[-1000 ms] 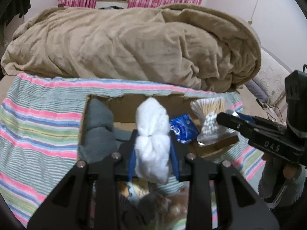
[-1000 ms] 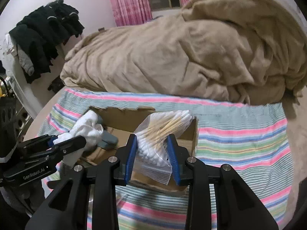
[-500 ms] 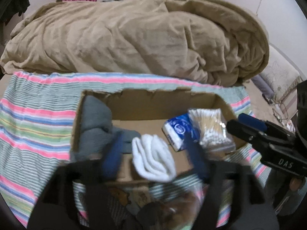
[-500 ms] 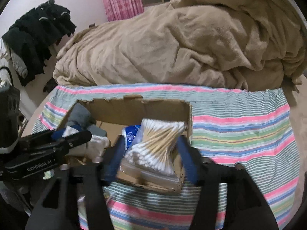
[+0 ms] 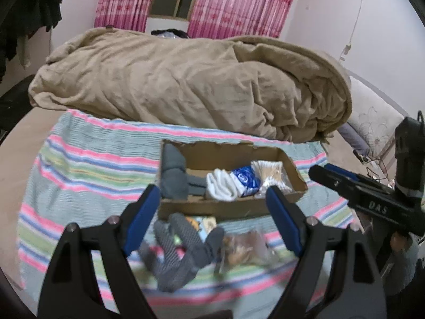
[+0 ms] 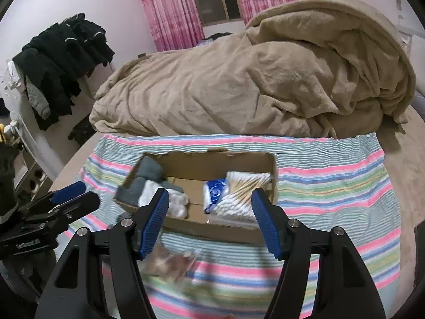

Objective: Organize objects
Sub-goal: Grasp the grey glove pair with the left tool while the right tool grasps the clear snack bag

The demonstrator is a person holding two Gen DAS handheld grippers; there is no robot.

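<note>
Both claws wide open and empty, left claw (image 5: 212,210) nearer grey socks (image 5: 180,250) lying just below, before cardboard box (image 5: 212,208), long axis roughly fore-aft; right claw (image 6: 209,219) alongside.

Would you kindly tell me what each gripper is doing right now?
Left gripper: open, holding nothing, above the grey socks.
Right gripper: open, holding nothing, in front of the box.

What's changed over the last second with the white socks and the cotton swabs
Both were let go. The left tongs released the white socks into the cardboard box; the right tongs dropped the cotton swab bag beside the blue packet. Both tongs opened and pulled back. The grey socks in the box stayed put.
</note>
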